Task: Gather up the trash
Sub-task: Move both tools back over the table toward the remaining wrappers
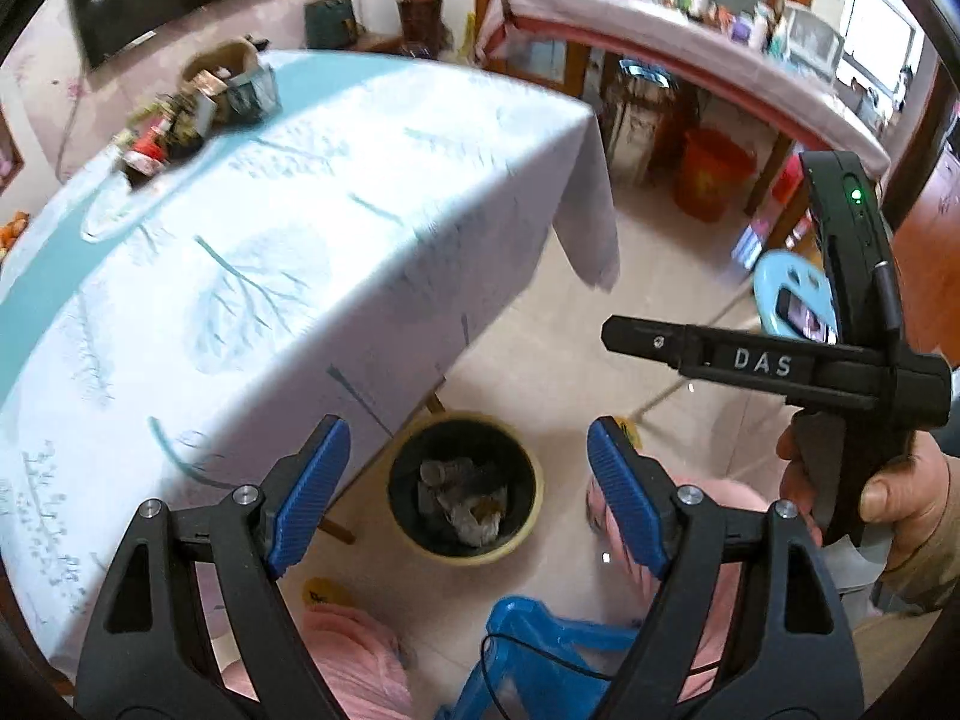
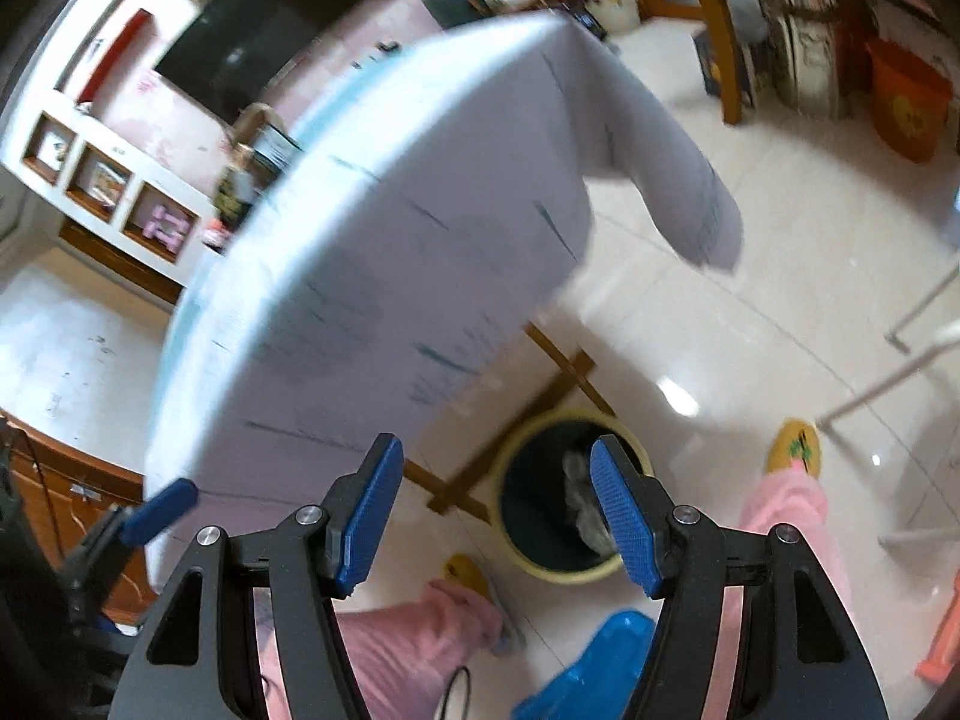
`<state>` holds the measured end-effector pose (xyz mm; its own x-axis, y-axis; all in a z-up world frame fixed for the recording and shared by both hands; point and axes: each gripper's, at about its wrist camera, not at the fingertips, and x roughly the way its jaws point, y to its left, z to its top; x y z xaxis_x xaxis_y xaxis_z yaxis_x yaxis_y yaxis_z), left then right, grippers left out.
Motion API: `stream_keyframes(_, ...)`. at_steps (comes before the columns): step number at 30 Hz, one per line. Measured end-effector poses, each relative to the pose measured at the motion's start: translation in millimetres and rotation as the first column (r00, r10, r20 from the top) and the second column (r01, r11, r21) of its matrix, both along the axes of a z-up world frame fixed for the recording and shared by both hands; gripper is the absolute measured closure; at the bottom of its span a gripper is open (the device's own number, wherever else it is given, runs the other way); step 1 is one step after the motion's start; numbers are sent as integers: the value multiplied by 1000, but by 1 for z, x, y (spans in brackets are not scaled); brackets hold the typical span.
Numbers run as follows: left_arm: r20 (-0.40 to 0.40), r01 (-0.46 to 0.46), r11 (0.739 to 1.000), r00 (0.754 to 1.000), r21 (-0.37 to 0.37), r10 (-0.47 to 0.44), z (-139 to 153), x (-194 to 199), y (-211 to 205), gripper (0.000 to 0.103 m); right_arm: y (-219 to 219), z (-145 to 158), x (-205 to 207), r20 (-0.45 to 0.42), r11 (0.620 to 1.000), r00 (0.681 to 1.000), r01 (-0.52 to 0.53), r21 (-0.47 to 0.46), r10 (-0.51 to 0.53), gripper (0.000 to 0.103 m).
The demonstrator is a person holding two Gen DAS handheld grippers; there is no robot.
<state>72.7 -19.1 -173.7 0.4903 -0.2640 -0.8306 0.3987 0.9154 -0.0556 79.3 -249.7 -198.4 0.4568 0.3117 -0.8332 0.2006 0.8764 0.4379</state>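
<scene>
Looking down along my fingers, I see the round black waste bin with a pale yellow rim [image 1: 465,486] standing on the glossy cream floor tiles [image 1: 540,372], just beside the wooden legs of the table under its white cloth printed with teal leaves [image 1: 300,228]. Crumpled grey and white paper trash [image 1: 462,498] lies at the bottom of that bin; from my right side the same bin [image 2: 540,504] shows the scraps partly hidden behind one blue pad. My left gripper [image 1: 468,486] stands wide apart with nothing between its blue ribbed pads [image 1: 315,492]. My right gripper [image 2: 495,516] is also parted and empty. On the far end of the table a blurred cluster of cartons and cans [image 1: 198,108] sits together; no label there can be read. On the black body of my right-hand tool, the white letters "DAS" [image 1: 762,360] are readable. An orange bucket [image 1: 711,174] stands well apart.
</scene>
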Motion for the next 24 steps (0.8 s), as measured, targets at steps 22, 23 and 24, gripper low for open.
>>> stream_keyframes(22,102,-234,971,969,58,227,90,150,128,24,111,123,185,229,925,909,-294,-241,349,32)
stream_keyframes(23,93,-251,967,965,42,247,95,167,138,24,117,125,198,231,920,905,-300,-253,359,32)
stream_keyframes(24,85,-265,964,961,27,262,97,182,146,24,124,128,217,233,912,898,-309,-269,373,32)
